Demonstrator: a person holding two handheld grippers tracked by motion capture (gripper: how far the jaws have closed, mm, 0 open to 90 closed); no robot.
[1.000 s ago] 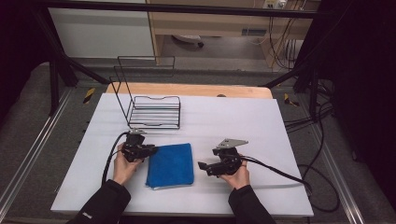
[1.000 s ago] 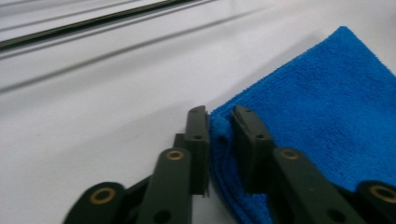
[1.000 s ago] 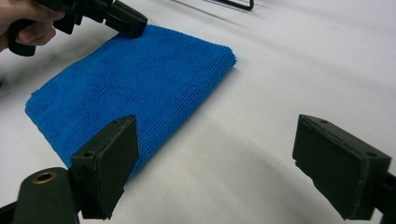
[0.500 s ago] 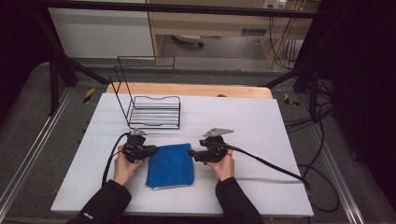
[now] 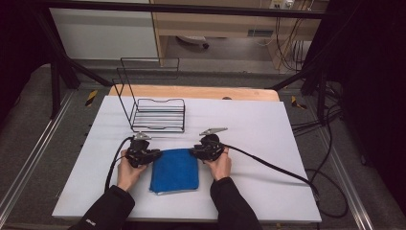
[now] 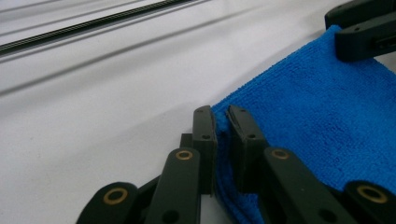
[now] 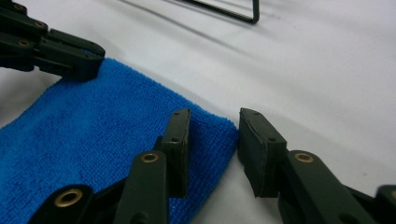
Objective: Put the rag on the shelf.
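Note:
A folded blue cloth point(image 5: 174, 170) lies flat on the white table point(image 5: 268, 129) between my two hands. My left gripper point(image 5: 154, 154) is at the cloth's far left corner; in the left gripper view point(image 6: 222, 135) its jaws are shut on the cloth's edge point(image 6: 317, 107). My right gripper point(image 5: 195, 151) is at the far right corner. In the right gripper view point(image 7: 214, 128) its jaws have just been closing and straddle the cloth's corner point(image 7: 116, 116), one jaw over the cloth, the other still apart from it with a gap.
A black wire rack point(image 5: 158, 114) stands on the table just beyond the cloth, its base wire point(image 7: 233, 14) close ahead of the right gripper. A wooden board point(image 5: 191, 91) lines the far edge. Cables trail from both grippers.
My right hand has moved left and forward to the cloth's far right corner, and its jaws have narrowed around that corner. The left gripper has stayed on its corner.

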